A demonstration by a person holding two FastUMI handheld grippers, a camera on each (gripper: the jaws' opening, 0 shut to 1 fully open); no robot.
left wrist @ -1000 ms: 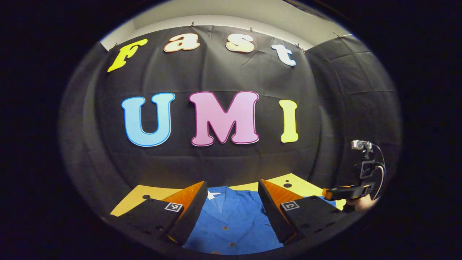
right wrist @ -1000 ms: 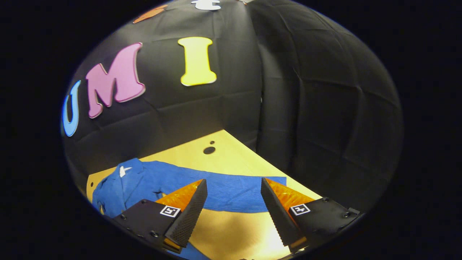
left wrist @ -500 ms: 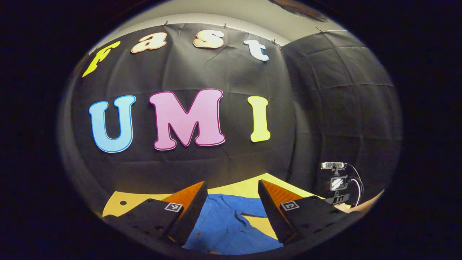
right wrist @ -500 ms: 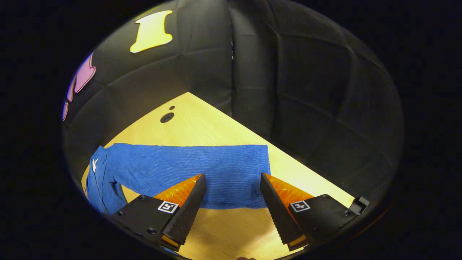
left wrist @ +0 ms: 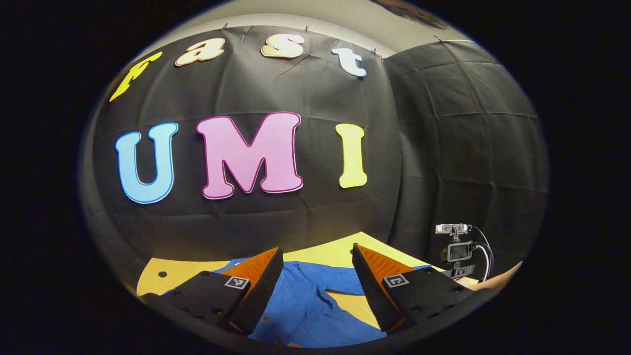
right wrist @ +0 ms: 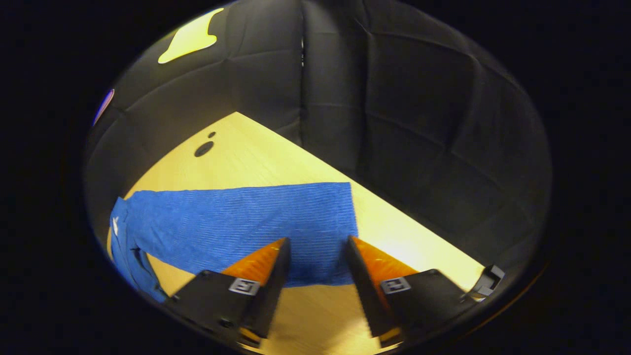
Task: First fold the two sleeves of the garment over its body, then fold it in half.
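Right gripper point(right wrist: 315, 251) narrowed above sleeve point(right wrist: 246, 222).

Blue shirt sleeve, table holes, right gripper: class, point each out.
blue shirt sleeve point(right wrist: 246, 222), right gripper view, mid-sleeve.
table holes point(right wrist: 203, 148), right gripper view, larger hole.
right gripper point(right wrist: 315, 254), right gripper view, between its fingertips.

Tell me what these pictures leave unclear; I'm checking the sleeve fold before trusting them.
- Left gripper view: the garment is cut off below and partly covered by the left gripper.
- Right gripper view: the sleeve cuff's near edge lies behind the right gripper; contact cannot be told.
- Right gripper view: the collar end is squeezed at the picture's edge.
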